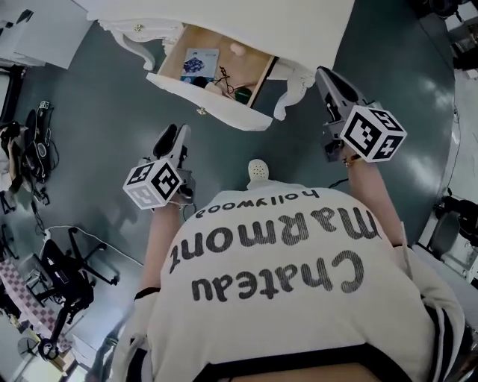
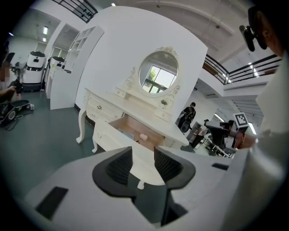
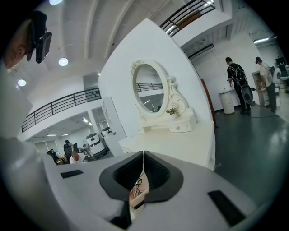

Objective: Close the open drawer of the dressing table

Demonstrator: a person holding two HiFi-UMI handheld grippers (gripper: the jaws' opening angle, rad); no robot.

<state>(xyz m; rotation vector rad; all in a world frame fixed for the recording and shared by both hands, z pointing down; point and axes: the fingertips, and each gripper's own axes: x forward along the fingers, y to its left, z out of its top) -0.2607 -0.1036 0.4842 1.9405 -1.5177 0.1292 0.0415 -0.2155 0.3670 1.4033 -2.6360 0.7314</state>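
Standing pulled out of the white table (image 1: 224, 15) at the top centre of the head view, the drawer (image 1: 216, 104) is open, its wooden inside showing a blue packet (image 1: 199, 63) and a few small things too small to name. The left gripper (image 1: 173, 138) sits at the middle left of that view, below the drawer's front and apart from it, over the grey floor (image 1: 97, 112). In its own view the left gripper (image 2: 143, 155) has its jaws apart with nothing between them, and the drawer (image 2: 110, 135) lies just above them under the oval mirror (image 2: 158, 72). The right gripper (image 1: 328, 78) is at the upper right, near the table's right leg. Its own view shows the right gripper (image 3: 143, 158) with jaws together, tips touching, holding nothing.
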